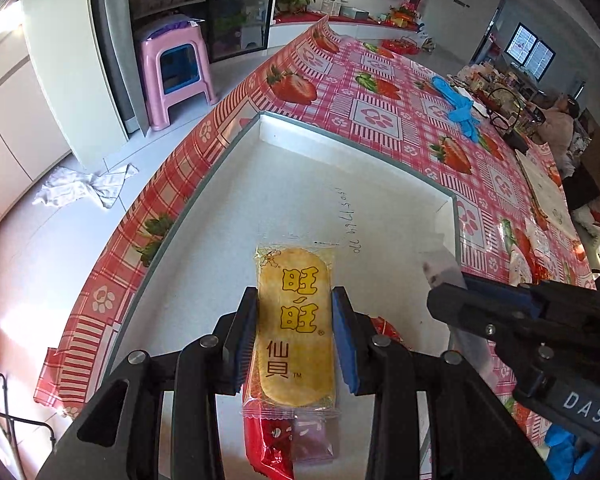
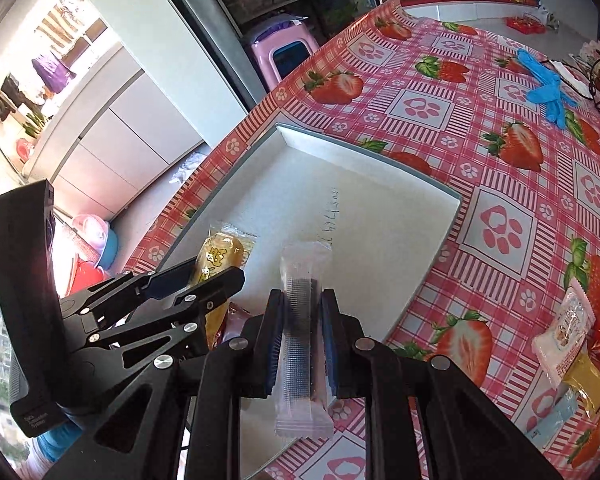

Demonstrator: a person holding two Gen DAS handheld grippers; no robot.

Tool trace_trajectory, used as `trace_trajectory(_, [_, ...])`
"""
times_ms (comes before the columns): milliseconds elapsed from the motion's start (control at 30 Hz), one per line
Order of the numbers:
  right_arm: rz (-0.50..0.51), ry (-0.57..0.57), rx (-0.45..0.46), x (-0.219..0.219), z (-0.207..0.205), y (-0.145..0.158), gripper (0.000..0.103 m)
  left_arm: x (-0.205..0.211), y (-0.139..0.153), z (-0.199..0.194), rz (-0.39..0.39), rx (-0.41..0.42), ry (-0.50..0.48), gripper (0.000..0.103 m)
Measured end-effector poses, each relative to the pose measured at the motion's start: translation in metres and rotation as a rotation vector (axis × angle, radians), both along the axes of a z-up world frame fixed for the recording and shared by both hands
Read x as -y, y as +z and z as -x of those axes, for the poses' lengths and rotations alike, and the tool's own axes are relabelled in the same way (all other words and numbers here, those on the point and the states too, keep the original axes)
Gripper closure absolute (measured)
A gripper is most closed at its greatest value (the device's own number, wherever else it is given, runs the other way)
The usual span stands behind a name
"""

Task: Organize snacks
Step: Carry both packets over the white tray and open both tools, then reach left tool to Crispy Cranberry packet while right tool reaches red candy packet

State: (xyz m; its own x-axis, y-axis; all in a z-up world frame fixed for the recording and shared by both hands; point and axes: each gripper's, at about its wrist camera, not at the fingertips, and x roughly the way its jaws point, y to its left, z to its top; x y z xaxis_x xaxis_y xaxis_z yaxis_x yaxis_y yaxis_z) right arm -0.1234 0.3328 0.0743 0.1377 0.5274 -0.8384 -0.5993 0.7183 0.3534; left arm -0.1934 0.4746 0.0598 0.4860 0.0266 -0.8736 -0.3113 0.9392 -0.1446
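Strawberry-print table (image 2: 500, 184), white tray (image 2: 380, 216), blue gloves (image 2: 544, 84)

yellow cracker packet (image 1: 296, 320); red strawberry-check tablecloth (image 1: 380, 92); white tray (image 1: 204, 264).

Hidden and cut-off bits
Under the rice cracker (image 1: 296, 320) between the left tongs, a red packet (image 1: 268, 448) shows partly; handwriting (image 1: 346, 220) beyond stays illegible.

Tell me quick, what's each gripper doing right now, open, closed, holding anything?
Left gripper: jaws closed on the yellow rice cracker packet.
Right gripper: jaws closed on the clear-wrapped dark snack bar.
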Motion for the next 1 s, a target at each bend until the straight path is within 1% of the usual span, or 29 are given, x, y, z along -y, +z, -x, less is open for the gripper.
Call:
trace_trajectory(67, [0.008, 0.000, -0.004, -0.003, -0.001, -0.003, 0.083, 0.002, -0.002, 0.000, -0.015, -0.002, -0.014, 0.064])
trace_trajectory(100, [0.012, -0.003, -0.006, -0.004, -0.003, -0.005, 0.083, 0.005, -0.003, -0.001, -0.027, -0.004, -0.019, 0.062])
trace_trajectory(167, [0.016, -0.009, -0.011, -0.005, -0.005, -0.007, 0.083, 0.008, -0.005, -0.002, -0.041, -0.008, -0.028, 0.049])
trace_trajectory(200, [0.018, -0.011, -0.018, -0.004, -0.005, -0.008, 0.083, 0.009, -0.005, -0.002, -0.043, -0.006, -0.030, 0.035])
trace_trajectory(233, [0.019, -0.013, -0.026, -0.004, -0.006, -0.010, 0.083, 0.010, -0.005, -0.001, -0.046, -0.004, -0.029, 0.026])
trace_trajectory(267, [0.017, -0.016, -0.037, -0.002, -0.007, -0.011, 0.083, 0.010, -0.004, 0.000, -0.050, 0.000, -0.030, 0.025])
trace_trajectory(300, [0.015, -0.020, -0.048, 0.000, -0.008, -0.012, 0.078, 0.011, -0.004, 0.000, -0.054, 0.000, -0.035, 0.025])
trace_trajectory(333, [0.019, -0.027, -0.053, 0.003, -0.008, -0.013, 0.071, 0.012, -0.004, 0.000, -0.053, -0.005, -0.042, 0.024])
trace_trajectory(367, [0.032, -0.043, -0.049, 0.006, -0.009, -0.014, 0.046, 0.013, -0.002, 0.001, -0.043, -0.002, -0.048, 0.023])
trace_trajectory(400, [0.061, -0.071, -0.026, 0.012, -0.011, -0.015, 0.026, 0.014, -0.001, 0.001, -0.039, -0.003, -0.052, 0.023])
trace_trajectory(433, [0.066, -0.088, -0.019, 0.017, -0.013, -0.015, 0.020, 0.015, 0.001, 0.001, -0.048, -0.004, -0.050, 0.023])
trace_trajectory(467, [0.052, -0.096, -0.030, 0.025, -0.016, -0.017, 0.015, 0.017, 0.003, 0.001, -0.060, -0.004, -0.050, 0.023])
trace_trajectory(533, [0.051, -0.117, -0.051, 0.042, -0.020, -0.020, 0.015, 0.022, 0.007, 0.000, -0.070, 0.001, -0.061, 0.023])
trace_trajectory(667, [0.112, -0.176, -0.002, 0.079, -0.027, -0.022, 0.015, 0.044, 0.017, -0.005, -0.077, 0.011, -0.109, 0.023])
trace_trajectory(767, [0.128, -0.239, 0.005, 0.120, -0.035, -0.026, 0.015, 0.071, 0.025, -0.011, -0.098, 0.018, -0.175, 0.023])
trace_trajectory(867, [0.154, -0.338, 0.018, 0.169, -0.043, -0.031, 0.015, 0.104, 0.031, -0.019, -0.112, 0.020, -0.246, 0.023])
trace_trajectory(933, [0.166, -0.405, 0.025, 0.200, -0.050, -0.034, 0.015, 0.127, 0.031, -0.028, -0.119, 0.017, -0.295, 0.022])
trace_trajectory(1000, [0.171, -0.447, 0.019, 0.225, -0.056, -0.037, 0.015, 0.153, 0.028, -0.040, -0.124, 0.005, -0.341, 0.022])
